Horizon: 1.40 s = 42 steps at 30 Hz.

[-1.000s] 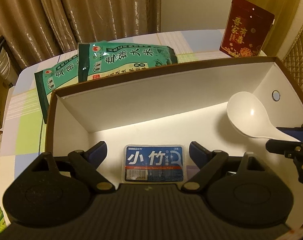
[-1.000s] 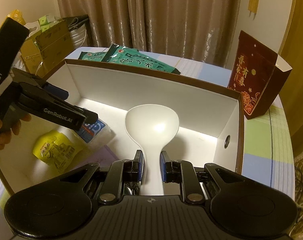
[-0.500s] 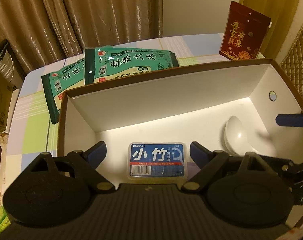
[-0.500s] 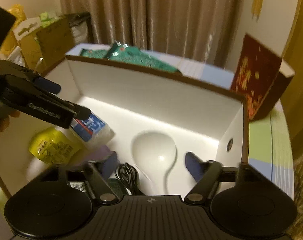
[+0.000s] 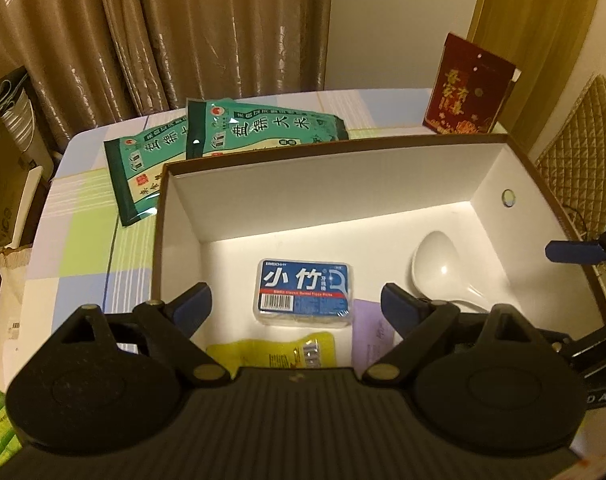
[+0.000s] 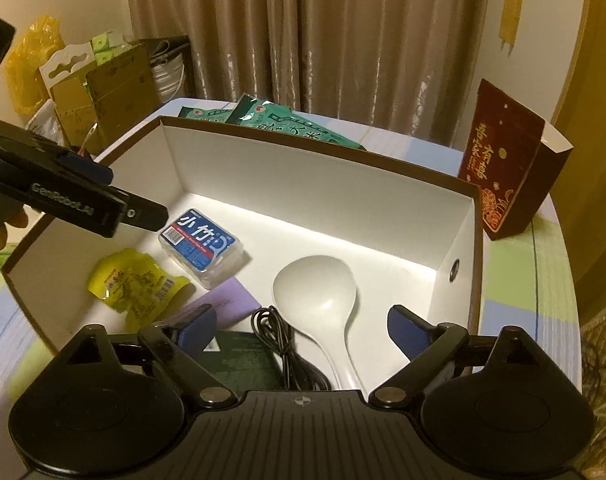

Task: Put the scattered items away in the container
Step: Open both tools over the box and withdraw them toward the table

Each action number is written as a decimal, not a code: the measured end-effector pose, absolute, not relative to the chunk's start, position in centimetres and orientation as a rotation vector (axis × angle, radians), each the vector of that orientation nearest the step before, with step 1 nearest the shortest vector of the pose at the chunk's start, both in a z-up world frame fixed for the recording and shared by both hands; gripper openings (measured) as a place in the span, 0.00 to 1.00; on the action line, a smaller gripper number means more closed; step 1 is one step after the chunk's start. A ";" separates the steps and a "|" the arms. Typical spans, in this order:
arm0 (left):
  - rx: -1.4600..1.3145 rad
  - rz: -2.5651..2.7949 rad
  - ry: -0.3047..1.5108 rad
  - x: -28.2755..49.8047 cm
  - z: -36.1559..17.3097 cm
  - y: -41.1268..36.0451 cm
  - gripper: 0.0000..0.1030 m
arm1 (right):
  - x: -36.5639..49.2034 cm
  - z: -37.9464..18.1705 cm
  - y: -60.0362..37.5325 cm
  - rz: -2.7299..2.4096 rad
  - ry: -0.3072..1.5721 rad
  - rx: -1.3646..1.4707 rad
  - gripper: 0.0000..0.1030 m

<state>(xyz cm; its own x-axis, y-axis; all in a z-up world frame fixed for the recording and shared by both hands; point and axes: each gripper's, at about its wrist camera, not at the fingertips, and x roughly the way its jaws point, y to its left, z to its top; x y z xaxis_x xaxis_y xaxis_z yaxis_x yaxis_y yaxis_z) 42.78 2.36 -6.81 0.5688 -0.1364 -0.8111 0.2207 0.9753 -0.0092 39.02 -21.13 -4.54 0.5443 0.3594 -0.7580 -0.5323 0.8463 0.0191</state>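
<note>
— What are your two tongs doing?

— My right gripper has just been opening its jaws; they stand wide with nothing pressed between them. The white spoon lies on the floor of the box below it, bowl toward the far wall, handle running back under the tool between the blue pads. My left gripper is spread wide too and holds nothing; it hangs over the near edge of the box.

— What is in the box?

— The blue floss-pick case lies flat on the floor, a little left of the middle in the left view. Just in front of it is the yellow packet, and beside that a lilac sheet. From the right view I also see a coiled black cable beside the spoon's handle, partly on a dark green flat thing.

— And outside it?

— Two green rice bags lie overlapping on the checked tablecloth behind the far wall. A dark red carton stands upright near the far right corner.
</note>
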 end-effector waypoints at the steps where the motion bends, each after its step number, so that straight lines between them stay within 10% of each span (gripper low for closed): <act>1: 0.096 -0.210 0.937 42.4 -6.5 2.4 0.87 | 38.7 -4.3 -21.2 0.532 0.838 -0.220 0.89; 24: -0.007 -0.233 0.753 26.6 0.7 7.8 0.86 | 27.9 1.1 -26.3 0.481 0.669 -0.090 0.92; 42: 0.080 -0.249 0.892 20.7 -6.7 7.7 0.76 | 21.3 -3.0 -28.6 0.492 0.800 -0.137 0.92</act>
<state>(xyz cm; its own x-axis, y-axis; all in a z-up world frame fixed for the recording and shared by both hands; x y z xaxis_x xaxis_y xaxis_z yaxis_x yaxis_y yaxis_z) 20.71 7.65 -6.68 0.6011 -0.1816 -0.7782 0.2482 0.9681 -0.0342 21.32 -28.64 -3.04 0.5915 0.3704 -0.7162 -0.4719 0.8792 0.0649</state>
